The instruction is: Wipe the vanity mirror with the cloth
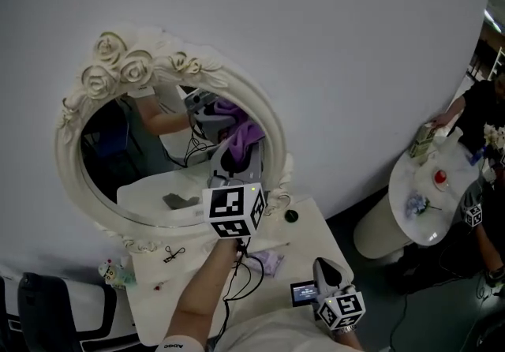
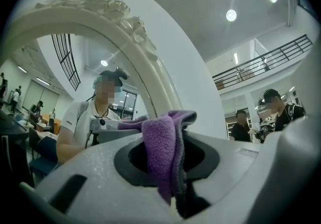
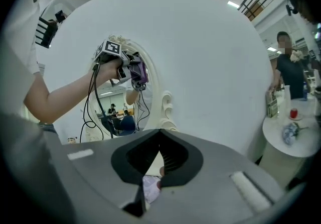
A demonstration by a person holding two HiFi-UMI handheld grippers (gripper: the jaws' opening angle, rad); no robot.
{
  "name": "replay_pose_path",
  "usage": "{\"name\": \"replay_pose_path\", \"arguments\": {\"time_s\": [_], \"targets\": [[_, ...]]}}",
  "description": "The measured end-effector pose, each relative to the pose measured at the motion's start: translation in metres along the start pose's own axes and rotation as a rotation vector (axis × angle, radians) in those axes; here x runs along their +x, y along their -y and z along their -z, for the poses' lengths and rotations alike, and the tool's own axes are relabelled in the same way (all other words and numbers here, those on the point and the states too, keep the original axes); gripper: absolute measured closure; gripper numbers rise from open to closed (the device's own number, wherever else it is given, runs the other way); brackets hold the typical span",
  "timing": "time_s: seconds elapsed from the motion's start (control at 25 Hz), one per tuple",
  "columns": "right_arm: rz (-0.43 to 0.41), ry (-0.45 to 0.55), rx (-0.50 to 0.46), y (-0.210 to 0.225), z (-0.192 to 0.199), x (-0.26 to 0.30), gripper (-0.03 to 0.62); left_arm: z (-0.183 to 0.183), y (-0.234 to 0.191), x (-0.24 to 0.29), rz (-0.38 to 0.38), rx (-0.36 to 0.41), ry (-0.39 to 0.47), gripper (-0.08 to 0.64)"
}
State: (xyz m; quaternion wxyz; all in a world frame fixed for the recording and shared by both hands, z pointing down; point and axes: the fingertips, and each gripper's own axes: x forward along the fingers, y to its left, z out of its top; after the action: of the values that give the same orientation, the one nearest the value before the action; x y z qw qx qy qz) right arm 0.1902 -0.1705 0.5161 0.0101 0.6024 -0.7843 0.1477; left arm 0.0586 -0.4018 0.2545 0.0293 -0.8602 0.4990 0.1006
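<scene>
The oval vanity mirror (image 1: pixel 134 161) in a cream frame with carved roses (image 2: pixel 95 4) stands on a white table (image 1: pixel 308 240) against a curved white wall. A purple cloth (image 1: pixel 251 136) is held against the right side of the glass, and its reflection shows just above. My left gripper (image 1: pixel 237 155) is shut on that cloth (image 2: pixel 163 152), which hangs out between the jaws. My right gripper (image 1: pixel 325 270) hangs low at the table's right corner, away from the mirror. Its jaws (image 3: pixel 160 135) meet at the tips with nothing between them. From there the left gripper and cloth (image 3: pixel 139 72) show at the mirror.
On the table lie a lilac scrap (image 1: pixel 272 262), a dark round knob (image 1: pixel 291 216), a small black scissor-like item (image 1: pixel 173 253) and a figurine (image 1: pixel 110 271). A round white side table (image 1: pixel 410 220) with a carton and small items stands at the right, with people beside it. Cables trail from my left gripper.
</scene>
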Motion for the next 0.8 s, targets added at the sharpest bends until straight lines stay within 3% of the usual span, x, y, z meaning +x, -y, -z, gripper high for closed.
{"name": "replay_pose_path", "arguments": {"time_s": [0.16,0.32,0.64,0.8], "targets": [[0.051,-0.004,0.008,0.012,0.001,-0.011,0.584,0.004,0.0,0.007,-0.018,-0.03,0.015,0.463],[0.051,-0.007,0.013,0.013,0.002,-0.01,0.584,0.006,-0.015,0.008,-0.049,-0.017,0.004,0.463],[-0.057,-0.028,-0.009,-0.017,0.004,0.014,0.584,0.003,-0.049,-0.019,-0.106,0.044,-0.025,0.465],[-0.131,-0.038,-0.017,-0.041,0.005,0.03,0.584,-0.005,-0.079,-0.044,-0.174,0.078,-0.024,0.464]]}}
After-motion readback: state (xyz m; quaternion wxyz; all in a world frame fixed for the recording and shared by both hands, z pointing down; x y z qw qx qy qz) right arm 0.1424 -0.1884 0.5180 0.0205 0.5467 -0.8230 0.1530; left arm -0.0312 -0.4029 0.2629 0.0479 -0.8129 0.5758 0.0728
